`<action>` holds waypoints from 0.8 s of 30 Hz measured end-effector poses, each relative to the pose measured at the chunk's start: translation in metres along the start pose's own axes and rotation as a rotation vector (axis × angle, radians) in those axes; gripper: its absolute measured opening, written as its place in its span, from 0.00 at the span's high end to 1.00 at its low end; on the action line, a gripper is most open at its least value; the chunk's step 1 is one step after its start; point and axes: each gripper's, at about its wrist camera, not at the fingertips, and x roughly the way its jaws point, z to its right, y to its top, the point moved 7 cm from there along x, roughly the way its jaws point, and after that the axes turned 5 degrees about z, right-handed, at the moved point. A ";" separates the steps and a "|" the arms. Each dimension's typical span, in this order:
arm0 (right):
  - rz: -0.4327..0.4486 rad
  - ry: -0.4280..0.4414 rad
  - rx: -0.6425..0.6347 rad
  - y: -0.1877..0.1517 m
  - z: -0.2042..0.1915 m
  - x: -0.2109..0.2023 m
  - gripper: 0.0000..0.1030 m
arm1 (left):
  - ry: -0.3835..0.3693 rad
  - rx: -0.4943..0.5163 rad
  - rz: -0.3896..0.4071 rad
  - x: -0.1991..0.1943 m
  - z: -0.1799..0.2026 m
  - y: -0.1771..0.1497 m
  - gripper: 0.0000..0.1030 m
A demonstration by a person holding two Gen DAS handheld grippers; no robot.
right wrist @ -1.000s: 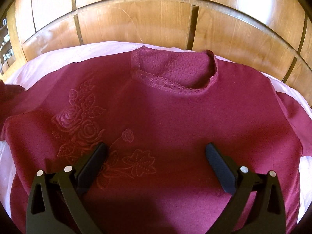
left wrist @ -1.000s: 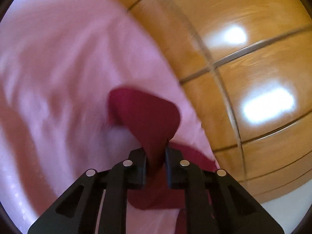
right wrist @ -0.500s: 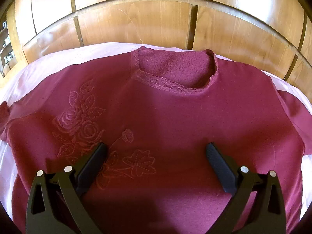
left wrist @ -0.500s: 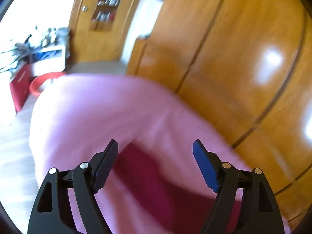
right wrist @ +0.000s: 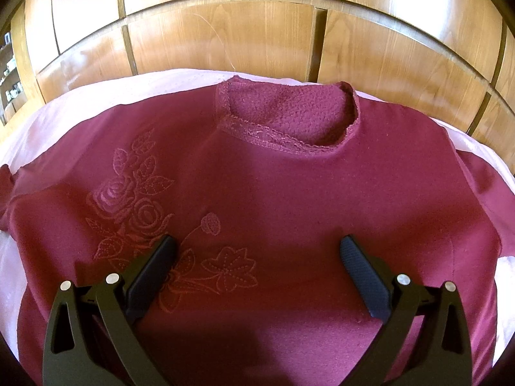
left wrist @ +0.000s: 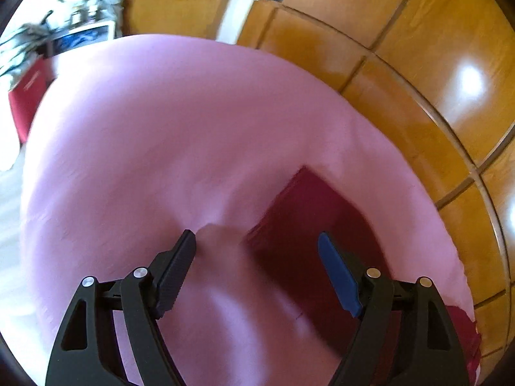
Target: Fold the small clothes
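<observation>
The top (right wrist: 257, 193) lay flat on the bed (right wrist: 64, 122) under the open right gripper (right wrist: 257, 257). The left gripper (left wrist: 257, 254) was closing, empty, over the sleeve (left wrist: 309, 218) near the bed's edge.

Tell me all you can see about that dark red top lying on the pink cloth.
The dark red top lies flat, front up, on a pink sheet beside wooden panelling. Its round neckline has a stitched lacy edge and shows a fleecy inner side. Tone-on-tone embroidered roses and leaves run down one side of the chest. The cloth looks soft and smooth. The sleeves run out to both sides. The right gripper hovers open over the chest; whether it touches cannot be told.
</observation>
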 end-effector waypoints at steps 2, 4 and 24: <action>-0.001 -0.001 0.000 0.000 0.000 0.000 0.02 | 0.085 0.057 -0.019 0.010 -0.003 -0.001 0.82; -0.001 -0.001 0.000 0.000 0.000 0.000 0.02 | 0.048 0.025 -0.023 0.004 -0.003 -0.002 0.91; 0.001 0.004 0.005 -0.001 0.000 0.000 0.02 | 0.015 0.101 0.074 -0.094 0.029 -0.046 0.58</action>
